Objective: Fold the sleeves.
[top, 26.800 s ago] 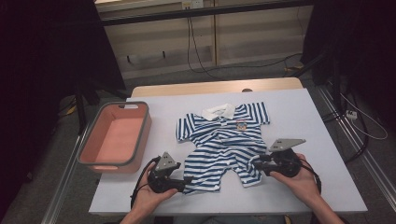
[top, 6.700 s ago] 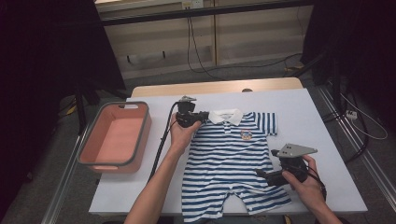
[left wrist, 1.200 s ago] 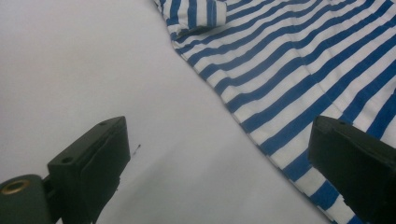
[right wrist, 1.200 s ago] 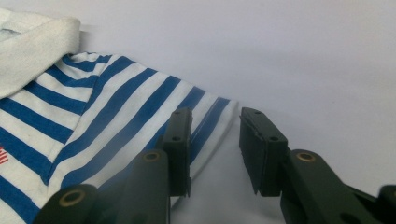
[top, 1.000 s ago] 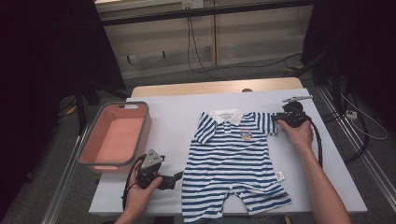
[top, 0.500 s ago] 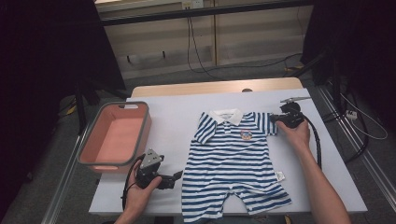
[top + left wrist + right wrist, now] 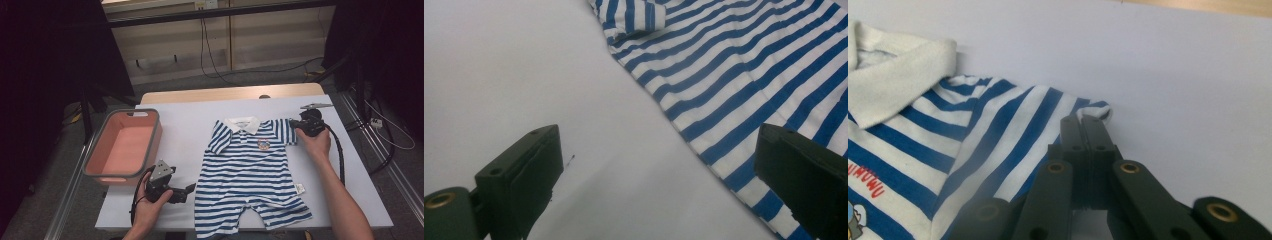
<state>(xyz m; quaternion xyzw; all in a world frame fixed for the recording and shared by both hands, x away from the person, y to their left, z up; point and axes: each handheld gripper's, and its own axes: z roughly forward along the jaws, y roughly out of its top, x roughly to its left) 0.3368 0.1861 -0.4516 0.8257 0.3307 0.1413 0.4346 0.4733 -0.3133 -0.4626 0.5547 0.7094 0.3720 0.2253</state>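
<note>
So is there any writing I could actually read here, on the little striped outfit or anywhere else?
"WUWU": the end of a red word, cut off by the picture's edge, on the chest of the striped romper, beside the right claw, which is shut on the sleeve.
Round chest badge: too small to read from the high view.
White tag at the romper's side: too small to read.
Pink bin: no writing visible.

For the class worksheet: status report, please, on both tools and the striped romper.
Left tool open, beside the romper, off the cloth. Right tool shut on the romper's sleeve edge. Romper flat on the table; basket off to the side.
</note>
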